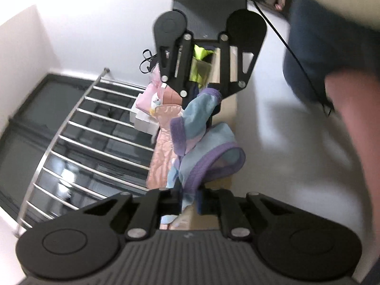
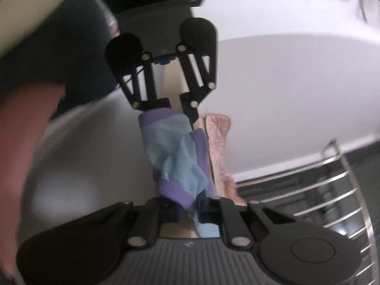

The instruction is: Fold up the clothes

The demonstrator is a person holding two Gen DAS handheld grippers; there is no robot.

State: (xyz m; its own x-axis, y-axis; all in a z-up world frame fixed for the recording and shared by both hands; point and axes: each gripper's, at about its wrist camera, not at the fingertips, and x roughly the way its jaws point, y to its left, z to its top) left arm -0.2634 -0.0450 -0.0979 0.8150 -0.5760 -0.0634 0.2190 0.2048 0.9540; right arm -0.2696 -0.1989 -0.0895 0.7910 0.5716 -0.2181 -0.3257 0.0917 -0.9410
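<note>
Holding a small blue garment (image 1: 201, 128) with purple trim stretched between us, left gripper (image 1: 190, 204) clamped tight on one end, right gripper (image 1: 201, 92) pinching the other, a pink quilted cloth (image 1: 161, 152) lying just beside, a metal rack (image 1: 78, 128) along one side.

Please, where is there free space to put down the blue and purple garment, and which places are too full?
The white surface right of the blue and purple garment looks bare, up to the person's arm. Left of it is crowded: a pink garment, pink items and a white box, then the metal rack. Both the left gripper and right gripper pinch the garment.
</note>
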